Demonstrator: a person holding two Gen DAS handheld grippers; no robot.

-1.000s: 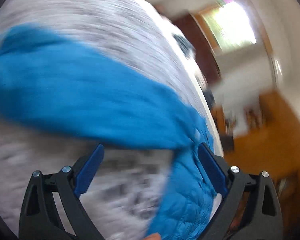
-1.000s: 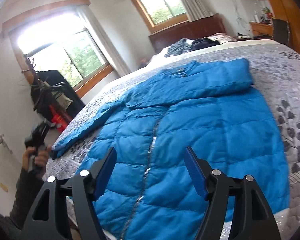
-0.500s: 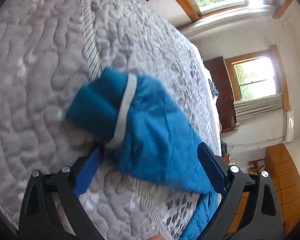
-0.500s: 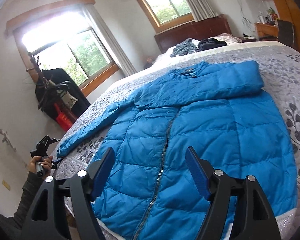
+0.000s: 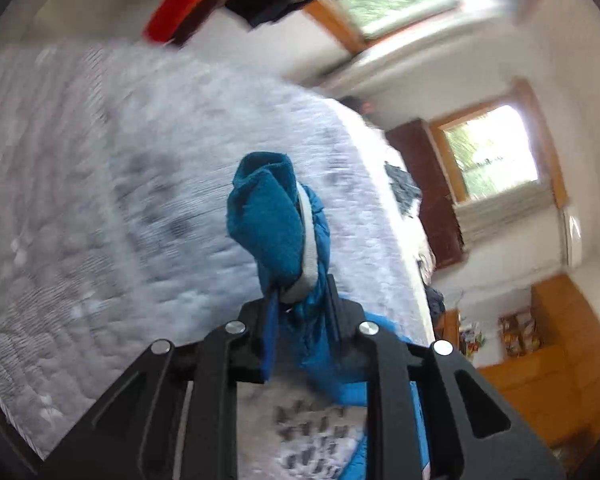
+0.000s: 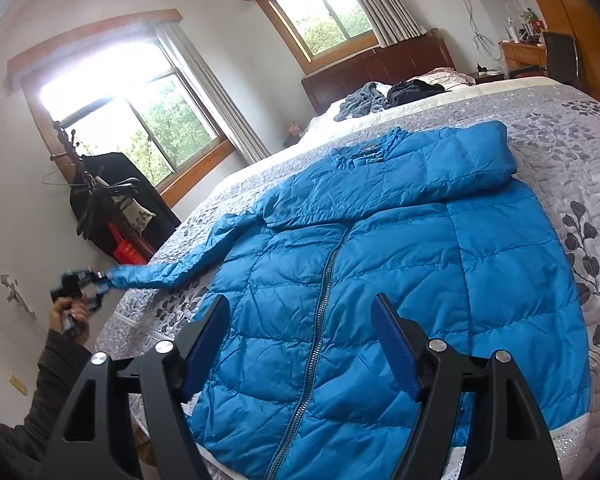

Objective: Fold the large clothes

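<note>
Blue down jacket [image 6: 380, 280]: laid front-up, zipped, on the grey quilted bed [image 6: 560, 140]; one sleeve folded across the chest. Other sleeve cuff [image 5: 276, 224]: pinched in the left gripper [image 5: 300, 312], drawn outward off the bed edge, presumably for folding inward. Right gripper [image 6: 300, 344]: jaws wide, empty, held above the hem.

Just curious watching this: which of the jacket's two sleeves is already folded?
The sleeve lying across the blue jacket chest; the other sleeve stretches out sideways, its cuff pinched by the left gripper.
</note>
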